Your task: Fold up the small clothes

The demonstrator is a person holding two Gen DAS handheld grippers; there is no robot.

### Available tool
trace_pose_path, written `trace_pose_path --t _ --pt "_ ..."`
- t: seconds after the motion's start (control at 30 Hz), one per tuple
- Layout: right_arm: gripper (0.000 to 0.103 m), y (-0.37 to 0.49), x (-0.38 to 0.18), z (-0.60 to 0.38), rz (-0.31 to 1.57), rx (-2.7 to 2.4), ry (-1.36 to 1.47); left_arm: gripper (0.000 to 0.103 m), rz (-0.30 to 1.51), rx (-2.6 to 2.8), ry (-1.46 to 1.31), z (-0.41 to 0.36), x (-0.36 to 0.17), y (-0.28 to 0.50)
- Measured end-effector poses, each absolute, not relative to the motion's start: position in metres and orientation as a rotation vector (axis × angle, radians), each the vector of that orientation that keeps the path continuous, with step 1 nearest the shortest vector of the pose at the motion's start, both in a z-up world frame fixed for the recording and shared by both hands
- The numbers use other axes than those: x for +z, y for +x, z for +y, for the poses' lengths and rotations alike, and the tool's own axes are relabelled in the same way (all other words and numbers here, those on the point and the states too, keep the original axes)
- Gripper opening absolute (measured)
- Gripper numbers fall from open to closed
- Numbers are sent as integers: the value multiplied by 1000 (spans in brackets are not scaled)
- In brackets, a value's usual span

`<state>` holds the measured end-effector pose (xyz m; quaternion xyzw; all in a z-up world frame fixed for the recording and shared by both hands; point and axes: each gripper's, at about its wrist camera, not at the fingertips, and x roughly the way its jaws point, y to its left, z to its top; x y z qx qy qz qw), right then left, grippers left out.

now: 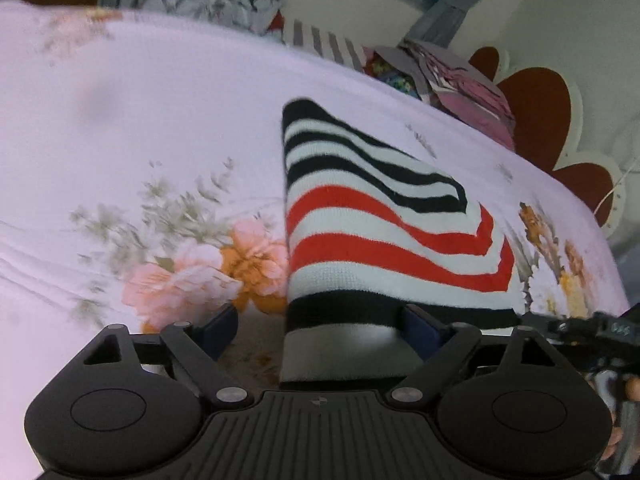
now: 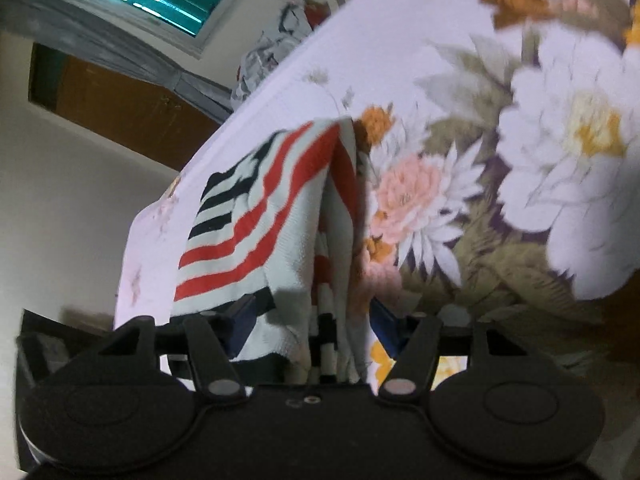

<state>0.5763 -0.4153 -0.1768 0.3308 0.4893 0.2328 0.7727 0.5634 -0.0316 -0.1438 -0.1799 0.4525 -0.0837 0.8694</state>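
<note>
Striped knit garment [image 1: 384, 216]: black, white, red bands; already doubled over, lying on floral bedsheet [image 1: 140, 120], near edge raised.
Left claw [image 1: 320, 332]: jaws spread wide, fabric edge between them, not pinched.
Right claw [image 2: 308, 320]: jaws apart, bunched hem [image 2: 296, 336] draped between; grip not confirmed.
Step, judged: mid-fold, setting up next fold. Next move calls for closing on both near corners, carrying edge across evenly.
Background: loose clothes pile [image 1: 224, 4] beyond bed, blurred.
Hidden: garment type, underside layers, fingertip contact.
</note>
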Motion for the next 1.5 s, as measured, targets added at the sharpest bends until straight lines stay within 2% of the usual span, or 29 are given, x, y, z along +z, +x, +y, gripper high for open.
trace_pose_path --t 0.23,0.27,0.33,0.4,0.5,0.6,0.8,1.03,1.5 --pt "61 586 -182 -400 1054 548 715 87 988 -223 -400 -45 -160 582" --pt "57 588 -180 -396 1057 549 699 85 990 -226 -394 -48 -160 585" --pt "55 591 -176 -386 1060 547 639 73 987 -239 -380 -53 -157 589" --pt "45 592 -169 -376 1057 536 553 64 983 -228 -332 -65 -150 591" --pt "36 583 -156 -360 1016 517 406 53 950 -209 -194 -87 -137 588" --pt "33 572 -141 -342 969 493 301 46 928 -196 -132 -95 -127 583" --pt "32 556 -114 -336 918 492 216 44 889 -216 -47 -99 -105 573" --pt "32 542 -87 -312 879 508 187 44 838 -243 -52 -63 -86 554" --pt "32 523 -80 -139 851 583 130 44 818 -178 -94 135 -85 535"
